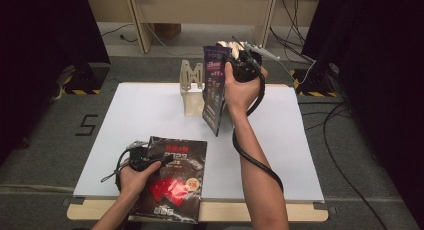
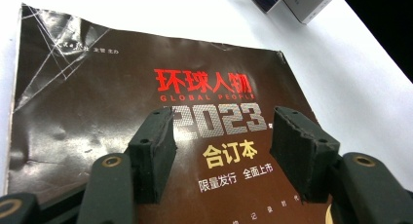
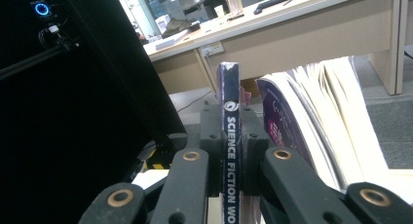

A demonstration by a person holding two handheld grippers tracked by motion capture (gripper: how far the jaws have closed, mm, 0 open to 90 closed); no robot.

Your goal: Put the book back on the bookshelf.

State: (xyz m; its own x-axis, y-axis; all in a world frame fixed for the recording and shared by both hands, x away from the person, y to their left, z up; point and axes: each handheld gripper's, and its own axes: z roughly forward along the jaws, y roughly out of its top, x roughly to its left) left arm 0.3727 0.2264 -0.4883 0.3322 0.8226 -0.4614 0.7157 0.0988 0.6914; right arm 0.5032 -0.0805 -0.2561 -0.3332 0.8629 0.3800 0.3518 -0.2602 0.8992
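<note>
Magazine (image 1: 214, 90) hangs clamped by its spine in right gripper (image 1: 243, 65) above stand (image 1: 192, 87); lower spine-first into stand slot, pages fanning, while open left gripper (image 1: 141, 157) rests over brown magazine (image 1: 175, 182).

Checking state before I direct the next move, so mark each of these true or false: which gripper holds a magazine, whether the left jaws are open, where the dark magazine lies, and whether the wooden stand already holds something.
1. The right gripper is clamped on the spine of a purple magazine. True.
2. The left gripper is shut on the dark magazine. False: its jaws stand open above the cover.
3. The dark magazine lies flat at the near edge of the white board. True.
4. The wooden stand already holds a magazine. False: it looks bare; the purple magazine hangs from the raised right gripper beside it.
</note>
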